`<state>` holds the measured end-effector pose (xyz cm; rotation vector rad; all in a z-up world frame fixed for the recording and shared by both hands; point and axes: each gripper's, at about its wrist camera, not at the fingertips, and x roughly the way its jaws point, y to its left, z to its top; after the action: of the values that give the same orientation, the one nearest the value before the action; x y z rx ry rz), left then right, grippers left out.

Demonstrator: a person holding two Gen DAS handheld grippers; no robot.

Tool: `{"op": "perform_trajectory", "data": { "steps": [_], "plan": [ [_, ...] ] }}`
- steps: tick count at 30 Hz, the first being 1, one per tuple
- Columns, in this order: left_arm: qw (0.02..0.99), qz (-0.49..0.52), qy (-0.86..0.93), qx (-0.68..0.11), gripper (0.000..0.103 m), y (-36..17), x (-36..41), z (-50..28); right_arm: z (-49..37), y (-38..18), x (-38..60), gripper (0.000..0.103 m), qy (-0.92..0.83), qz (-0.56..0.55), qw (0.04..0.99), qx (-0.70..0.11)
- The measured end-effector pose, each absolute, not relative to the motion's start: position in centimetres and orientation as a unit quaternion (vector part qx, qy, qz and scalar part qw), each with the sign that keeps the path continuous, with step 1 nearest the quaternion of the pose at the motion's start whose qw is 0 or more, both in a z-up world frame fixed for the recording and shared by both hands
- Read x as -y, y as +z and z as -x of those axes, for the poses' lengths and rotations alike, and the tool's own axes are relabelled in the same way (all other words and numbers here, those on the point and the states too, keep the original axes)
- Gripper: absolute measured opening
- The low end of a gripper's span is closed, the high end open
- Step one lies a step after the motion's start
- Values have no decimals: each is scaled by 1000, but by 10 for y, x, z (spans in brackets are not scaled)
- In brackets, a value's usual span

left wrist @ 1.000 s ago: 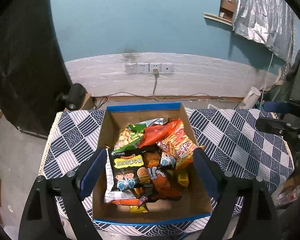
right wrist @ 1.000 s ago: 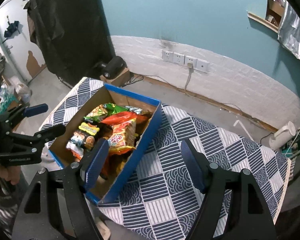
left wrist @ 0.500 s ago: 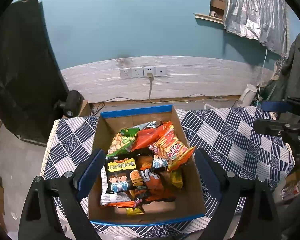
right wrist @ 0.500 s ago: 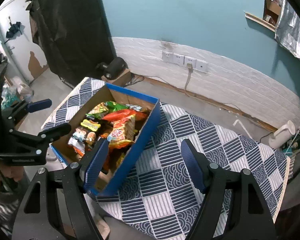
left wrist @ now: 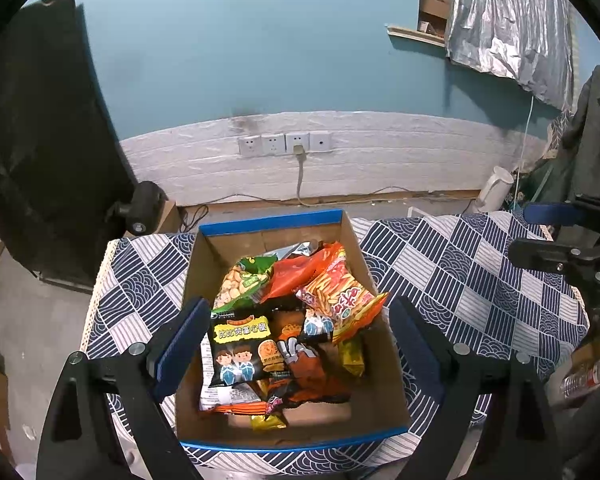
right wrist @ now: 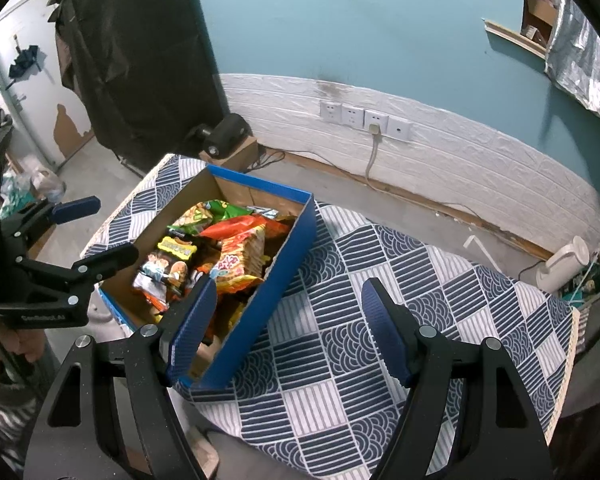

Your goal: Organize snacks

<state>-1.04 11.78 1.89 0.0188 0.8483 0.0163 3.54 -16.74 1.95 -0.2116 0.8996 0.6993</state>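
My worry is the pile itself: the snack packets lie heaped and overlapping in the cardboard box (left wrist: 384, 396), so if I reach down for the black packet (left wrist: 242, 346) on top, a finger could catch the crinkled edge of the orange-red packet (left wrist: 340, 296) lying against it at about two o'clock and drag both up, or the slippery film could slide out of a shallow pinch and drop back. The box looks light and sits near the table's edge on the blue patterned cloth (right wrist: 380, 320), so I judge that a push on its wall could shove it or ruck the cloth. My left gripper (left wrist: 296, 340) hangs above the box with its jaws spread wide, nearly the width of the box, holding nothing and touching nothing; the packets show between its fingers. My right gripper (right wrist: 288, 326) is likewise wide apart and empty, hovering over the cloth just to the right of the box's blue outer wall (right wrist: 276, 280), with its left finger overlapping that wall in view, though I cannot tell whether it touches. All the snacks I can see lie inside the box, at about twelve o'clock from my left tongs and ten o'clock from my right; no packet shows on the cloth.
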Motion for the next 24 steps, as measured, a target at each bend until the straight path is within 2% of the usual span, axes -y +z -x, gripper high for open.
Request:
{"op": "perform_trajectory", "data": {
  "steps": [24],
  "plan": [
    [911,-14,5,-412,92,22,-112,13,-35,20,169,74,330,101,837,-426]
  ]
}}
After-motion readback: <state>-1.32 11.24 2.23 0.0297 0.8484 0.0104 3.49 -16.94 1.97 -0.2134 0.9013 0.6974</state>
